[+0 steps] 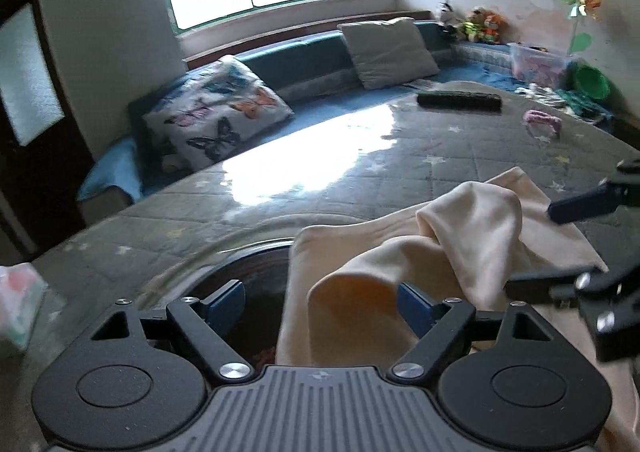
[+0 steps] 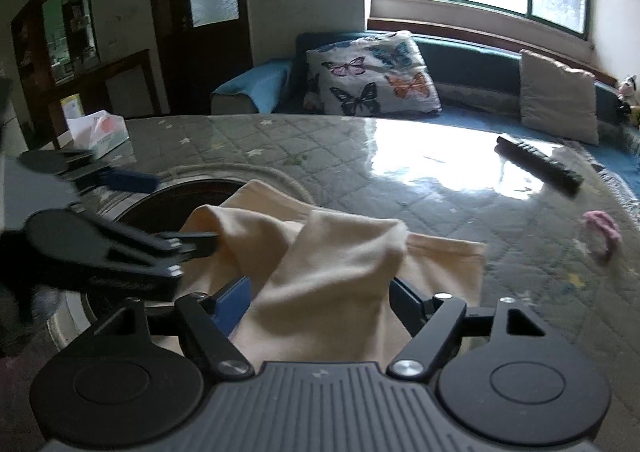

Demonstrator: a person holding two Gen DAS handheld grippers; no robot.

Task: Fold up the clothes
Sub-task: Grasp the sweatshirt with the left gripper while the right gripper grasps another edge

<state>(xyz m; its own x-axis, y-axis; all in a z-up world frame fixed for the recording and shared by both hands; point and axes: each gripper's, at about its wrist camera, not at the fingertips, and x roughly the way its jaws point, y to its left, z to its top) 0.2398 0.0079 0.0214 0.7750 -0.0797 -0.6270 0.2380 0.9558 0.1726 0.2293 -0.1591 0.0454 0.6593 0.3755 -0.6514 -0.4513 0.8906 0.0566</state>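
A cream garment (image 1: 472,228) lies bunched on a glass-topped table (image 1: 320,156) covered with grey quilted star cloth. My left gripper (image 1: 320,300) is open, its blue pads wide apart, with a fold of the cream cloth draped between them. My right gripper (image 2: 320,298) is open too, with the cream garment (image 2: 344,256) heaped between its fingers. Each gripper shows in the other's view: the right one (image 1: 568,244) at the garment's right side, the left one (image 2: 168,212) at its left side.
A black remote (image 1: 460,100) and a pink scrunchie (image 1: 542,119) lie further back on the table. A tissue box (image 2: 100,132) stands at the left edge. A blue sofa (image 2: 472,60) with a butterfly pillow (image 2: 372,72) and a grey cushion (image 2: 560,96) lies behind.
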